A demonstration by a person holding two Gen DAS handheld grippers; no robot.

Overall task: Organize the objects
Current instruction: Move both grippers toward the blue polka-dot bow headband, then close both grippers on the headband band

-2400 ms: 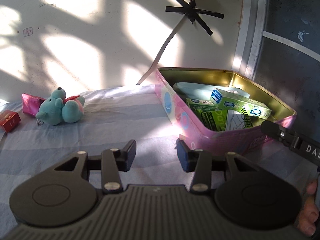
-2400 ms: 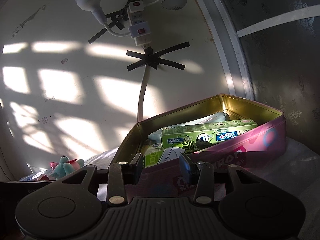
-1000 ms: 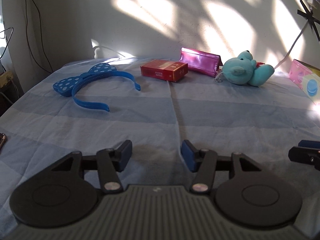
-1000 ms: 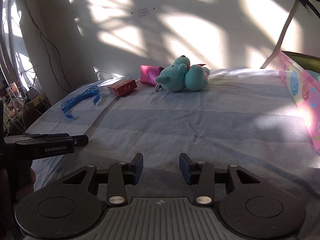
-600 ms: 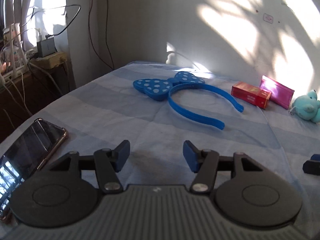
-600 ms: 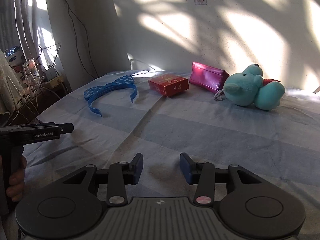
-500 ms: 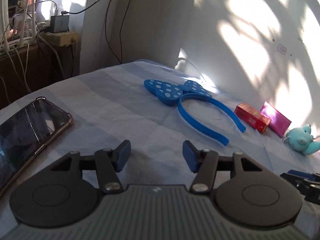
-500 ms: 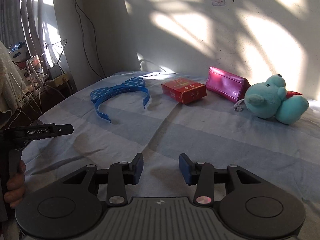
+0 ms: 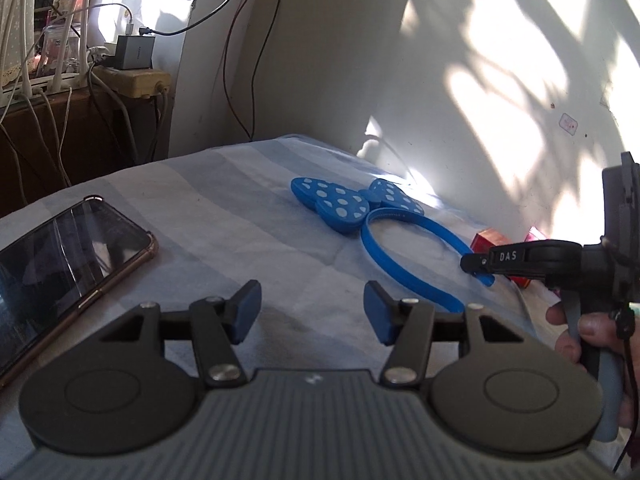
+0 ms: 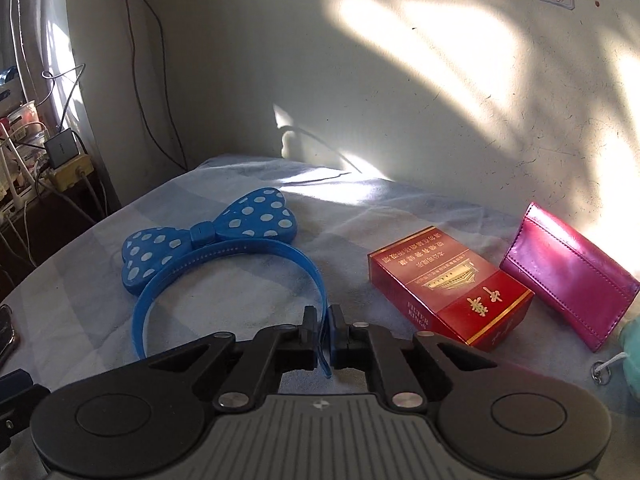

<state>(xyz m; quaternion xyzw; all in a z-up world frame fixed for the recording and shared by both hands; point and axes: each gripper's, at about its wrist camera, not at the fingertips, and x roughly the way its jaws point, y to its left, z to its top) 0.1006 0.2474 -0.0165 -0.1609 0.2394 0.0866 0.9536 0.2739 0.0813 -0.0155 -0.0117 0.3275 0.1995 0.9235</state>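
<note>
A sunlit wall stood behind the striped blue bed sheet (image 10: 400,208). The blue bow headband (image 10: 224,252) lay toward the sheet's far left corner, one end of its band pinched between the pads of the right gripper (image 10: 322,334), pressed together on it. The left gripper (image 9: 312,312) hung spread over bare sheet, nothing between its fingers. A red cigarette box (image 10: 448,288) lay just beside a magenta pouch (image 10: 568,268); a phone (image 9: 60,256) sat near the left edge.

I'm working in a home bedroom: a striped bedsheet (image 9: 240,216), a phone (image 9: 60,264), chargers on a cluttered windowsill (image 9: 120,68), sunlit plaster wall (image 10: 400,80).
</note>
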